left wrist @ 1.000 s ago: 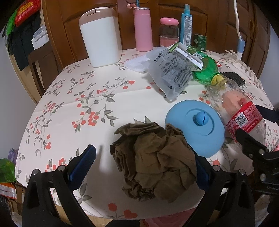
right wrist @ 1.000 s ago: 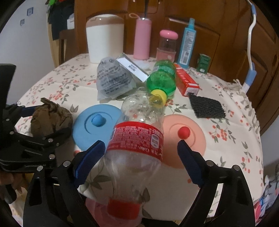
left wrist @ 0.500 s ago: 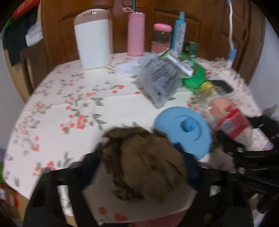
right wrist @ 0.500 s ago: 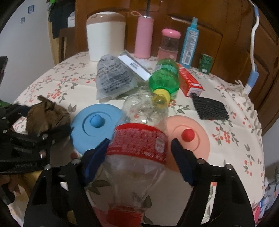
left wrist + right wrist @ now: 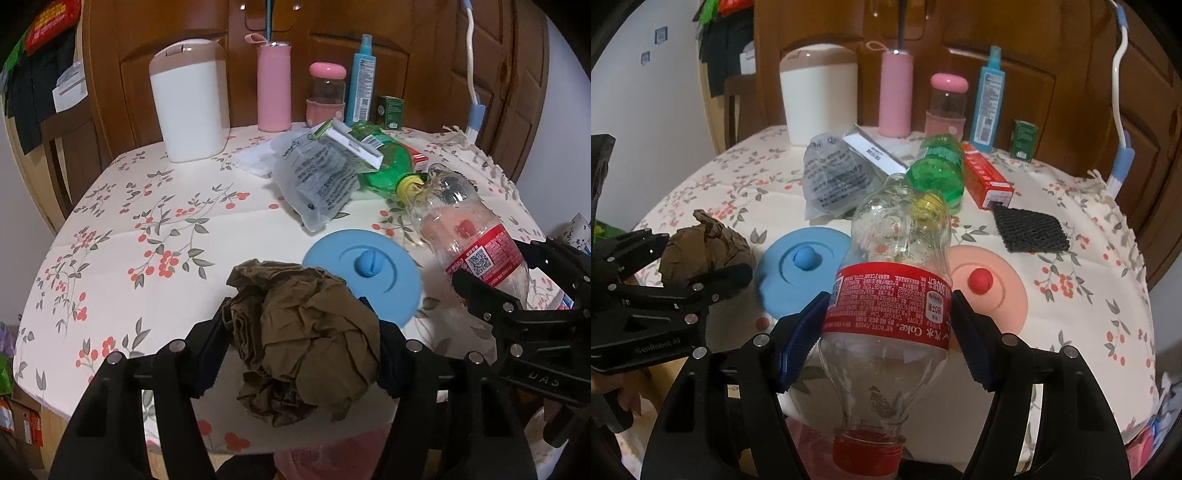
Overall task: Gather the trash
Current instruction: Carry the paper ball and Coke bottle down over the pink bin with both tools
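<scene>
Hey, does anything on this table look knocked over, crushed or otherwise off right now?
Yes. A green plastic bottle lies on its side mid-table, with a white carton leaning across a crumpled clear plastic bag.

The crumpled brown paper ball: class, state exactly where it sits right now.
In the left wrist view the crumpled brown paper ball is clamped in the left hand-held gripper at the table's near edge, just left of the blue round lid.

I'm looking into a home. The counter wears a cream cherry-print tablecloth, backed by brown panelled wooden doors. A pink insulated flask and dark hanging clothes look domestic.
</scene>
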Tool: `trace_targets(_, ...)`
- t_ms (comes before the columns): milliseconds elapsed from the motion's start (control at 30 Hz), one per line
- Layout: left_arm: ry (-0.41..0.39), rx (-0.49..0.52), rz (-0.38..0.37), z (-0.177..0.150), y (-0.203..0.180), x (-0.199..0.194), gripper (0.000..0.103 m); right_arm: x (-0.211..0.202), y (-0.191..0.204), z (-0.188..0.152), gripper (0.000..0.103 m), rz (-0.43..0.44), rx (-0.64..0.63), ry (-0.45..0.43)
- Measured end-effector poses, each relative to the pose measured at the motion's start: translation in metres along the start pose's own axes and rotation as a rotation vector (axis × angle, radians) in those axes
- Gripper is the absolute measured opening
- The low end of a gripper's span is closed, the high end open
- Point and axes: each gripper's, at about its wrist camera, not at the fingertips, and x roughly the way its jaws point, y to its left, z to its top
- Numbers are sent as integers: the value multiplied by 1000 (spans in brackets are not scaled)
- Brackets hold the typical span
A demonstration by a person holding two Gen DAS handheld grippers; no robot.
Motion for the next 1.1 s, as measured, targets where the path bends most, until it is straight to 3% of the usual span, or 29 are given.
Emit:
trace_targets(367,-16,28,-32,-24,-24,-42,65,-45,5,-27,68,24,3,-29)
trace_targets(667,21,68,-64,-76,-53,-68,66,-87,22,-81,68,40,-13,-18)
trace_targets(900,110,86,-73,-132,-65,-60,67,-90,38,-132,67,68,-36,40)
trace_targets(1100,241,77,-76,-180,-65,-16,67,-58,49,-182,67,98,-43,132)
